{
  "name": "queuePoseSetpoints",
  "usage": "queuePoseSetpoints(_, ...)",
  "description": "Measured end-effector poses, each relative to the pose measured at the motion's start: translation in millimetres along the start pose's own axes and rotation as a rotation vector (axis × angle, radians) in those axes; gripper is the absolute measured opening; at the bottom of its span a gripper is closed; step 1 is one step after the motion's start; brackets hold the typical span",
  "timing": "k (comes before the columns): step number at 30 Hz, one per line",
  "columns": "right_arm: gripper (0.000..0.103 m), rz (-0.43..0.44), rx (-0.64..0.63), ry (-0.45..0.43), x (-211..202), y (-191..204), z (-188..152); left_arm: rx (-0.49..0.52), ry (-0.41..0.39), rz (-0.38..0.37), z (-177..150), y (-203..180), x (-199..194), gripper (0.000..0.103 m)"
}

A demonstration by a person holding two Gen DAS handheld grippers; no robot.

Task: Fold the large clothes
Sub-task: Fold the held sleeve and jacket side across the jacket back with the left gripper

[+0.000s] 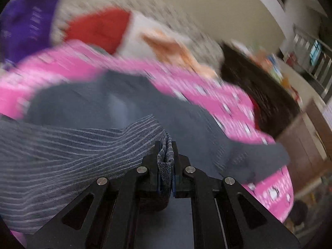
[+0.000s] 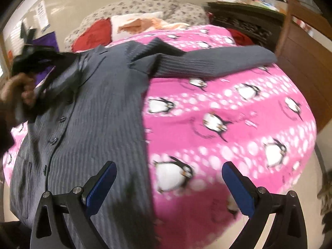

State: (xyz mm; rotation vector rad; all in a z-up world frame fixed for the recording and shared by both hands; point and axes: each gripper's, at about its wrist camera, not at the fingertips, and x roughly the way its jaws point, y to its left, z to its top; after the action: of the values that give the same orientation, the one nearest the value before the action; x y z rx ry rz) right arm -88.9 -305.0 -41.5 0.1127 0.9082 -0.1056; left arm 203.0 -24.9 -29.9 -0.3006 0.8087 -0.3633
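Observation:
A grey pinstriped button-up jacket [image 2: 91,112] lies face up on a pink penguin blanket [image 2: 228,112] on a bed. Its right sleeve [image 2: 217,62] stretches out to the right. My left gripper [image 1: 166,157] is shut on a fold of the jacket's striped fabric [image 1: 72,149] and holds it lifted; it also shows in the right wrist view [image 2: 39,56] at the jacket's left shoulder, with the hand that holds it. My right gripper [image 2: 169,174] is open and empty above the jacket's right edge near the hem.
Red [image 2: 93,33] and white-orange pillows [image 2: 134,25] and a spotted cushion [image 2: 145,6] lie at the bed's head. A dark wooden bed frame [image 2: 300,62] stands on the right. A purple cloth [image 1: 27,20] is at the left.

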Motion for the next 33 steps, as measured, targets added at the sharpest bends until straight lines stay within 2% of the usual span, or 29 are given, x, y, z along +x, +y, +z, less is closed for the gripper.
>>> queuePoseSetpoints(3,0.101,-0.023,0.029,0.01,-6,-17,-8,0.028,0.104,-0.053,-34,-36,46,0.006)
queuePoseSetpoints(5,0.101,-0.038,0.043,0.016,-9,-28,-12,0.038,0.147,-0.085,-49,-48,60,0.006)
queuePoseSetpoints(8,0.101,-0.056,0.068,0.024,-10,-39,-17,0.041,0.181,-0.112,-61,-62,66,0.006)
queuePoseSetpoints(12,0.101,-0.066,0.072,0.026,-9,-41,-16,-0.005,0.226,-0.152,-66,-60,66,0.008)
queuePoseSetpoints(13,0.101,-0.067,0.068,0.026,-8,-39,-15,-0.013,0.24,-0.174,-70,-56,66,0.01)
queuePoseSetpoints(15,0.101,-0.067,0.058,0.02,-8,-34,-12,-0.021,0.282,-0.224,-72,-56,65,0.029)
queuePoseSetpoints(19,0.101,-0.063,0.017,-0.005,-8,-19,-2,-0.018,0.308,-0.327,-72,-55,43,0.04)
queuePoseSetpoints(20,0.101,-0.062,0.006,-0.01,-8,-14,1,-0.014,0.3,-0.337,-69,-51,32,0.044)
queuePoseSetpoints(22,0.101,-0.054,-0.019,-0.027,-8,-3,9,-0.002,0.254,-0.339,-62,-36,7,0.044)
queuePoseSetpoints(24,0.101,-0.042,-0.039,-0.048,-8,6,18,0.018,0.177,-0.279,-51,-10,-22,0.044)
queuePoseSetpoints(25,0.101,-0.033,-0.051,-0.061,-6,12,24,0.024,0.133,-0.221,-46,7,-35,0.044)
queuePoseSetpoints(27,0.1,-0.014,-0.074,-0.09,-3,23,39,0.045,0.029,-0.046,-37,45,-61,0.043)
queuePoseSetpoints(28,0.099,0.016,-0.085,-0.117,0,30,50,0.036,-0.017,0.089,-33,70,-72,0.038)
queuePoseSetpoints(29,0.097,0.047,-0.092,-0.138,2,35,58,0.011,-0.024,0.176,-30,91,-76,0.022)
queuePoseSetpoints(30,0.096,0.081,-0.099,-0.159,5,41,66,-0.013,-0.018,0.227,-29,105,-76,0.017)
queuePoseSetpoints(32,0.089,0.146,-0.122,-0.189,19,59,87,-0.087,0.014,0.325,-32,139,-69,0.014)
queuePoseSetpoints(33,0.087,0.18,-0.137,-0.196,29,71,99,-0.121,0.041,0.339,-37,152,-62,0.014)
